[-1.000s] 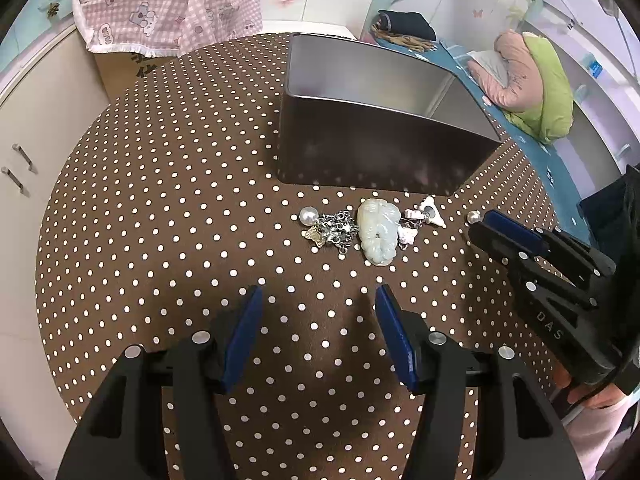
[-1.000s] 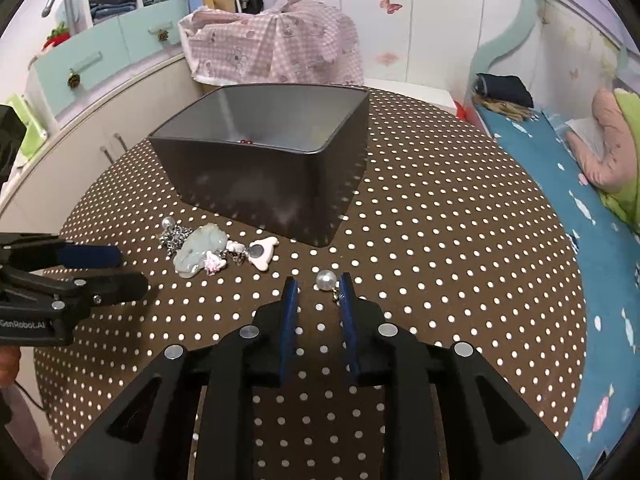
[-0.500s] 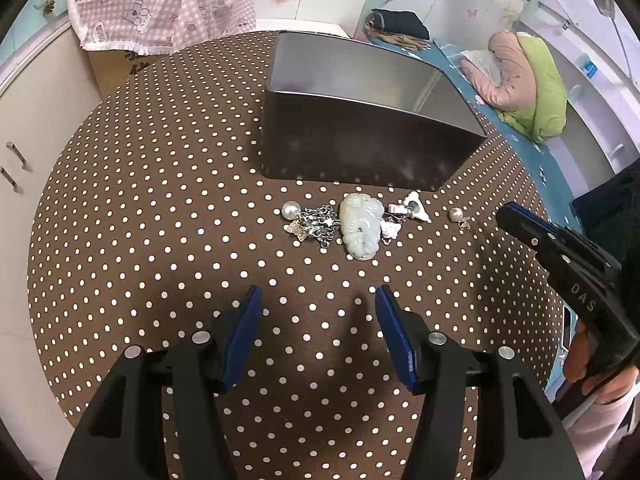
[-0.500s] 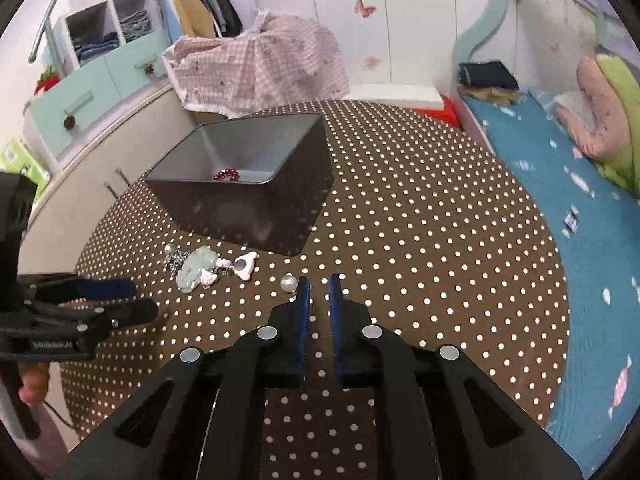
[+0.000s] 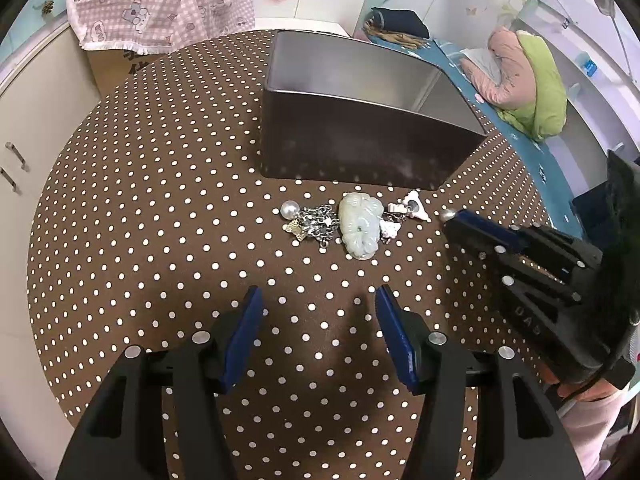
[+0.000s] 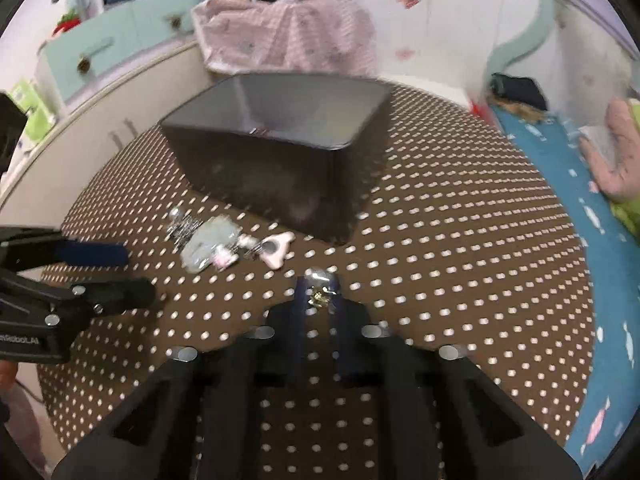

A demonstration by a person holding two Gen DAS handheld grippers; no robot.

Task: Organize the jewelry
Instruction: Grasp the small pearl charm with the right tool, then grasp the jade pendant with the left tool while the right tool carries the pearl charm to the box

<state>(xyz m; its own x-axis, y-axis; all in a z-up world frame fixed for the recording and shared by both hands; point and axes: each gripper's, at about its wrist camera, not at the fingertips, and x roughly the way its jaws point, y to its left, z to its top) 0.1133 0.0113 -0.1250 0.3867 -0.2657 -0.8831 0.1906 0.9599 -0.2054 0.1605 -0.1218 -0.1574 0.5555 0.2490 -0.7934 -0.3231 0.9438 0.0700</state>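
1. Right gripper (image 6: 318,300) closed down on a pearl earring (image 6: 319,280), the pearl poking out just past the fingertips; blurred in the right wrist view, so the firmness of the hold cannot be told.
2. Left gripper (image 5: 318,324) spread wide, holding nothing, hanging low over the dotted tablecloth (image 5: 160,184) short of the jewelry.
3. Straight ahead of the left gripper, a small cluster on the cloth: jade pendant (image 5: 359,225), silver chain (image 5: 318,224) touching its left side, a loose pearl (image 5: 289,209) further left, small pale charms (image 5: 414,207) to its right.
4. Beyond the cluster, near it but apart, a dark metal box (image 5: 360,148), open at the top; ahead and left of the right gripper in its own view.
5. Something small and reddish glimpsed at the box's inner edge (image 6: 260,131); too blurred to name, possibly a piece already stowed.
6. Judged progress: early. One earring in hand and probably bound for the box; pendant, chain, pearl and charms left on the cloth.
7. Surface: round table under brown cloth with white dots.
8. Room: bedroom, with a pink checked cloth (image 5: 160,0) draped behind the table, pale cupboards to the left, a blue bed (image 6: 560,208) to the right.
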